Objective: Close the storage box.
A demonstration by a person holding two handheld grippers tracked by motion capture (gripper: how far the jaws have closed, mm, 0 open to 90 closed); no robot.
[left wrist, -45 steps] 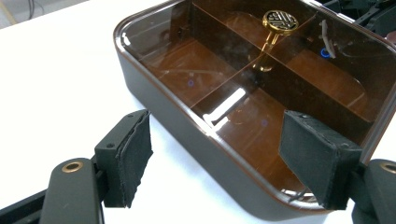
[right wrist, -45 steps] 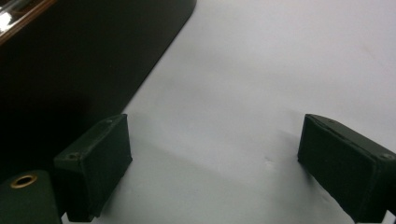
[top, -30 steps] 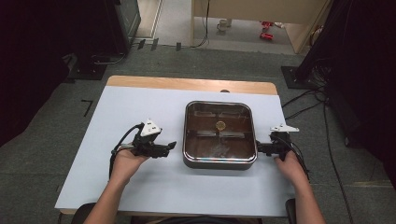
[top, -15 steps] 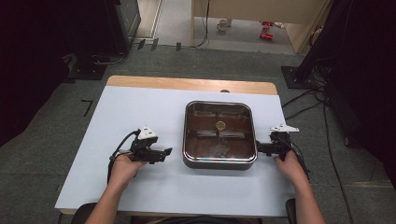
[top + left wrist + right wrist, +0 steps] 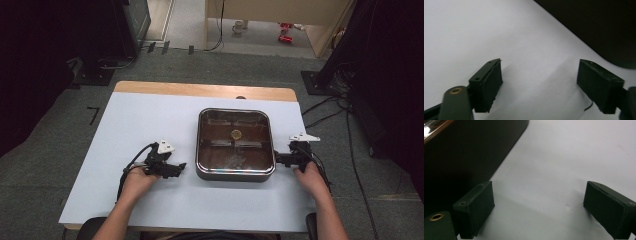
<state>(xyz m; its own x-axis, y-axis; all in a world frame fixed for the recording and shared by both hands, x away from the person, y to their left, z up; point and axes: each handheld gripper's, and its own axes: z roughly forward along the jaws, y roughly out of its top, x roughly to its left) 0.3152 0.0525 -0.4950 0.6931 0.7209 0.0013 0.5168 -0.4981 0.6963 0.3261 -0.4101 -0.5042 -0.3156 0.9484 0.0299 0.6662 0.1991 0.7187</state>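
Square metal pan (image 5: 235, 172) near table's (image 5: 150, 120) right edge, likely rigid, heavyish, slick-walled; best gripped at opposite rims. Left tool (image 5: 179, 168) just widened, empty; right tool (image 5: 278, 159) released, beside pan.

The high view looks forward and down from above the person's side, taking in the whole white table (image 5: 150, 135) with the square pan (image 5: 235, 145) just right of centre and floor beyond at 12 o'clock. The left gripper view sits low and close to the table (image 5: 486, 32), the pan's dark wall (image 5: 599, 27) at 2 o'clock. The right gripper view is equally near the table (image 5: 574, 157), that same pan (image 5: 461, 152) at 10 o'clock.
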